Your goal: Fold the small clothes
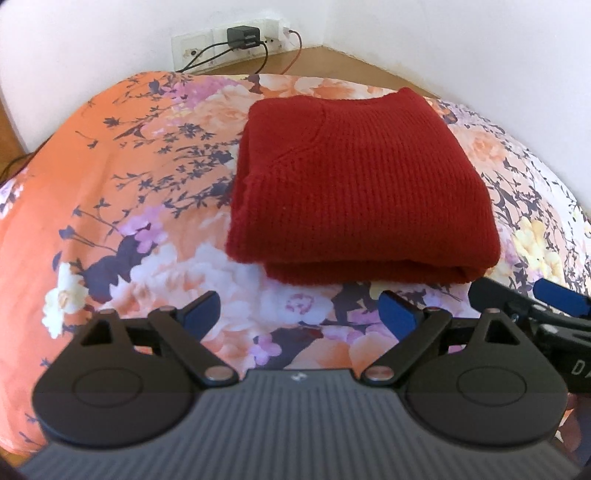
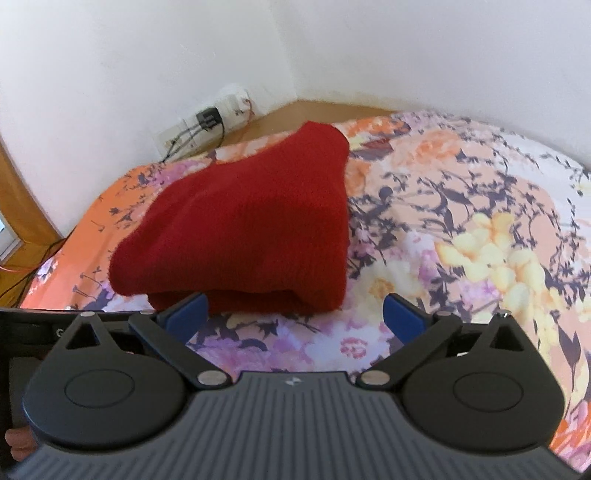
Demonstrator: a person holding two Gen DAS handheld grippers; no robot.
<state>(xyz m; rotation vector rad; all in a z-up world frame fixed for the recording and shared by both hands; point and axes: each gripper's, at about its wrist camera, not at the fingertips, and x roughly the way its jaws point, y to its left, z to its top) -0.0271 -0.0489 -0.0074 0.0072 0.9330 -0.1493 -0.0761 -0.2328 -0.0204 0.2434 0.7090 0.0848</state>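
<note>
at the bottom of the left wrist view the left black two-finger gripper with blue pads (image 1: 299,310) sits released, its jaws spread wide over the bedcover with nothing between them. at the bottom of the right wrist view the right black gripper with blue pads (image 2: 295,310) is likewise spread apart and empty; its left blue pad (image 2: 188,308) lies just beside the near folded edge of the garment, and i cannot tell if it touches. part of the right gripper shows at the lower right edge of the left wrist view.

both hover over a floral bedcover in orange, pink, purple and white with dark leaf sprigs (image 1: 122,206), which fills the middle of each frame.

beyond the fingers lies the folded dark red ribbed knit sweater (image 1: 354,184), a thick rectangular bundle of stacked layers resting flat on the bedcover, right of centre in the left wrist view and left of centre in the right wrist view (image 2: 243,229).

farther back a brown wooden ledge (image 1: 332,59) meets a white wall (image 1: 110,29). at top centre of the left wrist view a white socket strip (image 1: 192,46) carries a black plug adapter (image 1: 242,37) with dark cables trailing down.
</note>
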